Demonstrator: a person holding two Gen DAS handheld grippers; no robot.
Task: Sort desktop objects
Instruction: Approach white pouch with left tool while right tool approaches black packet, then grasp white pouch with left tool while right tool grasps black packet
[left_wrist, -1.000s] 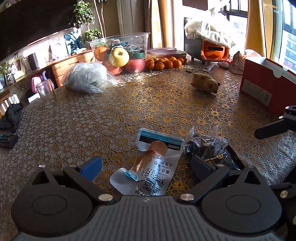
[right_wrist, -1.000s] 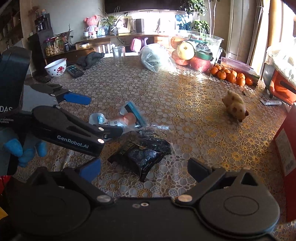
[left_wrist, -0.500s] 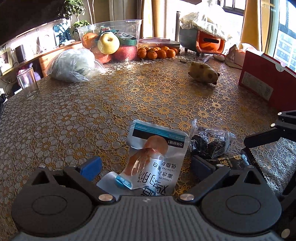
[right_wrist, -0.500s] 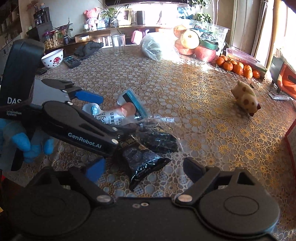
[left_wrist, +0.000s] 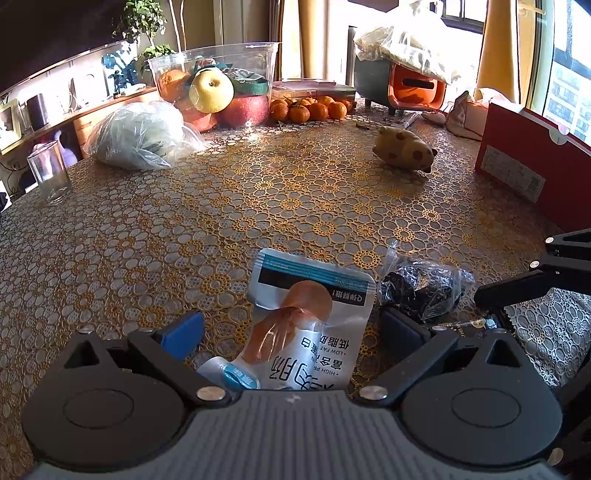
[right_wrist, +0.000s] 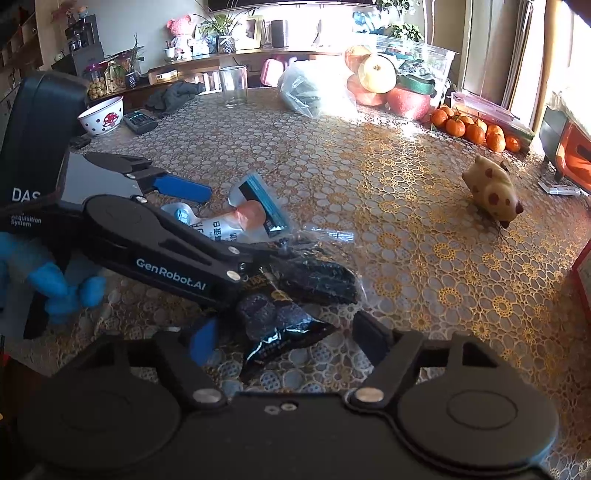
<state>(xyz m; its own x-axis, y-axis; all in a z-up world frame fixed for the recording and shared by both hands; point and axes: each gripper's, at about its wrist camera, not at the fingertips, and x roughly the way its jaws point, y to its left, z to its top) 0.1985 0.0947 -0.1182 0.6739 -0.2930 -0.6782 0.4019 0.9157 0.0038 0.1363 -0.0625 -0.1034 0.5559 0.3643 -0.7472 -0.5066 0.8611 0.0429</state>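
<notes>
Silver-white foil: we note the snack pouch (left_wrist: 310, 332) lying flat on the lace-patterned tablecloth (left_wrist: 295, 192), between the two fingers of the left gripper (left_wrist: 291, 332). Those jaws stand wide, the blue pad (left_wrist: 183, 332) left of the pouch and the dark pad right of it, neither pressing on the foil as far as we can see.

Just right of the left gripper lies a clear bag of dark pieces (left_wrist: 421, 288), and against it a black glossy packet (right_wrist: 280, 328). In the right wrist view the right gripper (right_wrist: 284, 336) straddles that black packet; its jaws are closing, the packet is between them, and the pads do not yet press on it. The left gripper's arm crosses in from the left of this view, held by a hand in a blue glove (right_wrist: 55, 284).

Containers, all well ahead of both grippers:
- clear plastic tub (left_wrist: 214, 62) holding a yellow-green apple (left_wrist: 211, 90), red fruit and an orange one, plus a green-banded item we cannot identify;
- crumpled clear bag (left_wrist: 140, 136) with greenish contents, beside the tub;
- empty drinking glass (left_wrist: 50, 173), upright, far left;
- white bowl with mushroom print (right_wrist: 100, 114); contents not visible.

Loose tangerines (left_wrist: 310, 109) sit right of the tub. A spotted pig figure (left_wrist: 404, 147) stands ahead and right, near a red box (left_wrist: 532, 162).
</notes>
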